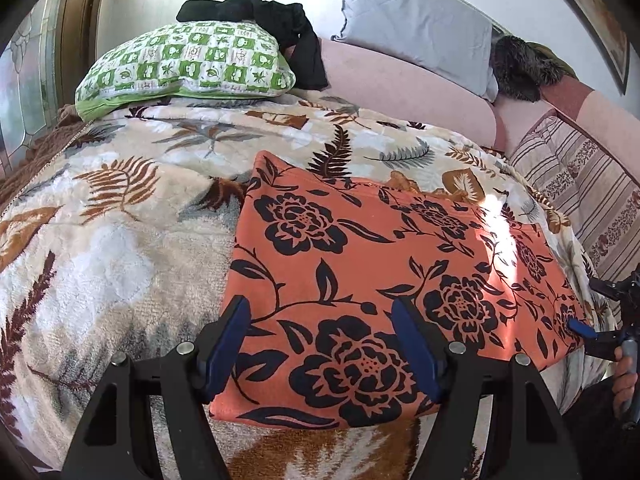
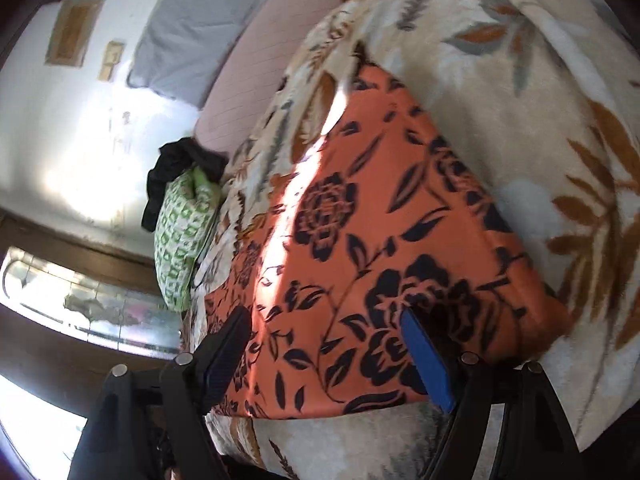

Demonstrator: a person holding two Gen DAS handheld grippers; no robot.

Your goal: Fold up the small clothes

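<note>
Between the left gripper's (image 1: pixel 320 344) blue pads (image 1: pixel 234 344) lies the near edge of the cloth (image 1: pixel 360 264), an orange piece printed with black flowers; the jaws stand wide and nothing is pinched. From that gripper the cloth spreads toward 12 and 2 o'clock, flat on the blanket (image 1: pixel 120 240). At 3 o'clock in the left view the right gripper (image 1: pixel 588 332) shows at the cloth's far corner, a hand (image 1: pixel 626 380) on its grip below it. In the right view the right gripper (image 2: pixel 332 356) is also wide, its pads over the cloth's near edge, gripping nothing; this view is tilted and a little blurred. A band of sunlight crosses the cloth. The blanket is cream with brown and grey leaves. At 11 o'clock in the left view sits a green-checked pillow (image 1: pixel 184 68) with a black garment (image 1: pixel 280 24) draped on it. At 1 o'clock a grey pillow (image 1: pixel 416 28) leans behind a pink bolster (image 1: pixel 400 88).
</note>
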